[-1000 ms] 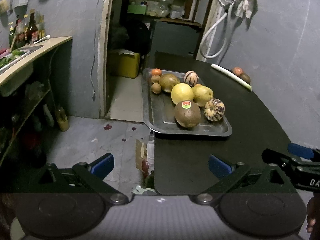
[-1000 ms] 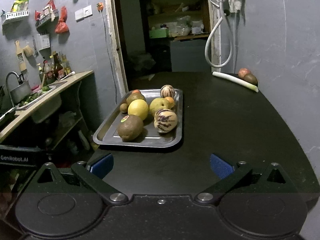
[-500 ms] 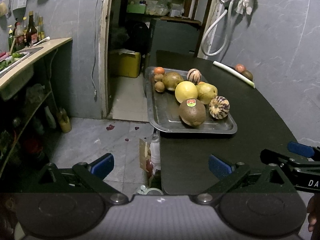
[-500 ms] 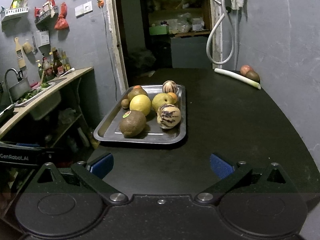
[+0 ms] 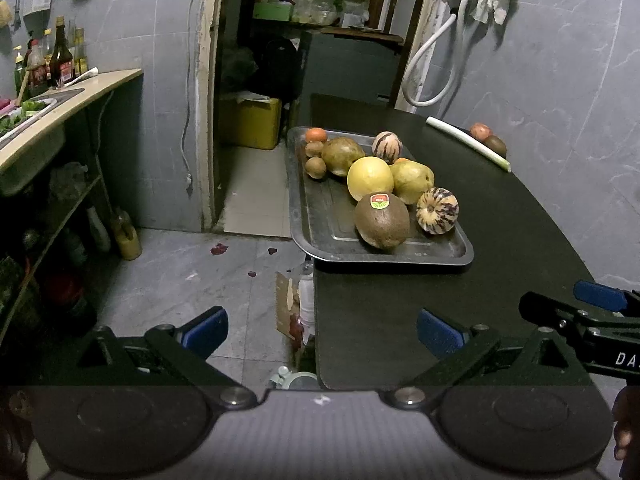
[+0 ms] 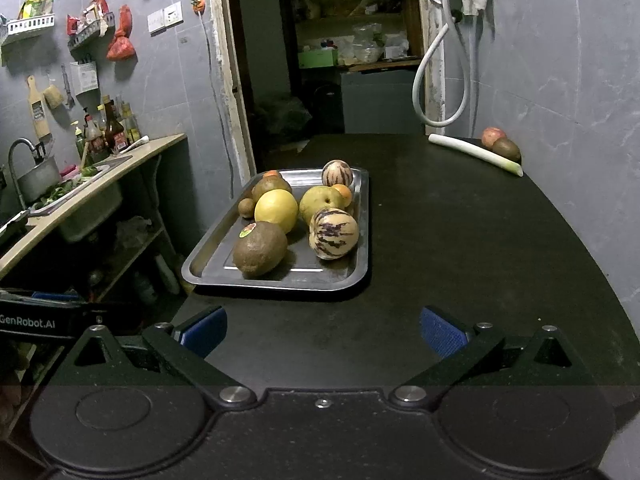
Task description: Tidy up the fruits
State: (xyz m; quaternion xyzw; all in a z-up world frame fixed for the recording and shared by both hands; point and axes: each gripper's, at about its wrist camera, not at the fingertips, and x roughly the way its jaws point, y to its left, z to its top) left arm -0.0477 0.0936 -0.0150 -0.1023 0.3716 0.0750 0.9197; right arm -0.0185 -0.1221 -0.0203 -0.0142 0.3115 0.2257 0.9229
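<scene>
A metal tray (image 5: 320, 224) (image 6: 360, 216) on the black table (image 6: 460, 240) holds several fruits: a brown fruit with a sticker (image 5: 382, 221) (image 6: 260, 248), a yellow round fruit (image 5: 370, 178) (image 6: 277, 210), a striped melon (image 5: 437, 211) (image 6: 333, 233), a second striped one (image 6: 337, 173) and small ones at the far end. A red fruit (image 6: 493, 136) and a brown fruit (image 6: 506, 149) lie by the wall. My left gripper (image 5: 322, 330) is open and empty, off the table's left edge. My right gripper (image 6: 323, 330) is open and empty, short of the tray.
A white leek (image 6: 476, 154) lies at the table's far right beside the wall. A counter with a sink and bottles (image 6: 92, 184) stands to the left. A doorway (image 5: 288, 60) opens behind the table. The floor (image 5: 192, 280) lies below the left gripper.
Both grippers have drifted slightly, the tray sitting a little farther right in the left view and nearer in the right view. Both stay open and empty.
</scene>
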